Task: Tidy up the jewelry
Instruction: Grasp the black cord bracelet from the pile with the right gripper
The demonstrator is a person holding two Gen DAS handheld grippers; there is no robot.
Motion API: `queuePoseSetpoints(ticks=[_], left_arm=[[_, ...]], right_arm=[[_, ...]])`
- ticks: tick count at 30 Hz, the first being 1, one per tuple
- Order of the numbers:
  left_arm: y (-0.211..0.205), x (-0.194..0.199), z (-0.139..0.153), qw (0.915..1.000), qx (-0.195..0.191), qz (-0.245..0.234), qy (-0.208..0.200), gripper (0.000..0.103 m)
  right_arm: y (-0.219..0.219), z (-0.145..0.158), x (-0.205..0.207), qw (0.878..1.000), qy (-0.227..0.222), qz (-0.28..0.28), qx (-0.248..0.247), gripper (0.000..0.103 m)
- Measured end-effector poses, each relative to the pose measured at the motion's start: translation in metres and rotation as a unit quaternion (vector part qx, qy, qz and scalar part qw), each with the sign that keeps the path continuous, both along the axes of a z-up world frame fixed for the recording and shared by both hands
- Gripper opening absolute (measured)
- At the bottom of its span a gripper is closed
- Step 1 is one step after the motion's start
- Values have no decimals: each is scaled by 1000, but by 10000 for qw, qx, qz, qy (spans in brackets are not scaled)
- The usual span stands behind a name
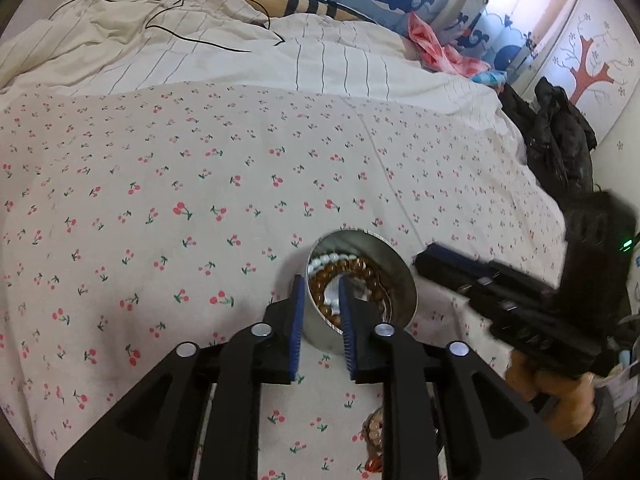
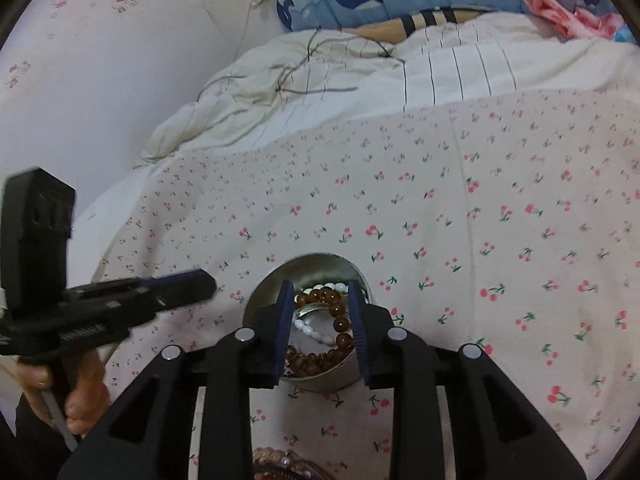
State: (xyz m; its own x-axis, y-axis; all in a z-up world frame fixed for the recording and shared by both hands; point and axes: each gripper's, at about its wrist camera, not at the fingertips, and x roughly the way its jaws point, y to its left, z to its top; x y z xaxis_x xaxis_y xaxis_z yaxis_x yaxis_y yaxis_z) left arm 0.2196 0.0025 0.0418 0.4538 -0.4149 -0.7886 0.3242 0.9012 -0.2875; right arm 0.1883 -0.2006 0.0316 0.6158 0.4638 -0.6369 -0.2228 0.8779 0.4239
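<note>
We log a round metal tin [image 2: 308, 378] standing on the cherry-print bed sheet [image 2: 480, 220], near the bed's front edge and well away from the rumpled striped duvet [image 2: 440, 64] toward the head end. Inside the tin lie an amber bead bracelet [image 2: 340, 322] and a white bead bracelet [image 2: 316, 330], the two coiled against each other. The right gripper [image 2: 320, 304] hangs just over the tin's mouth with its jaws partly apart and nothing clamped between them; the beads show in the gap below. The left gripper [image 1: 322, 294] straddles the tin's near wall [image 1: 320, 340], one finger outside and one over the interior, jaws slightly apart; we see no pad pressing on the wall, so we read it as holding nothing. More beaded jewelry [image 2: 280, 460] lies on the sheet closer to the front edge than the tin, partly hidden by the gripper bodies. Our judgement: a piece is freshly deposited and the placing step is closing out. The next move likely calls for lifting clear of the tin without tipping it, then bringing one gripper down over the loose pieces near the front edge, pinching beads rather than sheet fabric.
</note>
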Motion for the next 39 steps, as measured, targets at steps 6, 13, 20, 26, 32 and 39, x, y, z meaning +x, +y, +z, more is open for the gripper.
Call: queuePoseSetpoints(ticks=[6,13,20,26,32,39], left_arm=[[-4,-30,-16,9996,176,-178,163,28],[-31,-52,-31,9957,410,-755,360,41],[-30,-47,-37,9961,411,-607,485,48],[-25,-43,-35,9970,340,-486,500,52],[-29,-45,-35,9965,399,-565,472,55],[-29,-44,-35,9966,420,-521,471,59]], right_arm=[[-8,8,-50,9991,-27,298,-291,34],[-12,-22,-85,9920,448,566,-1032,37],[13,-29,-89,9826,423,1195,-1361,37],[21,-34,-93,9766,471,1463,-1502,18],[27,-44,-95,9710,602,1608,-1666,17],[36,-51,-97,9696,577,1589,-1769,10]])
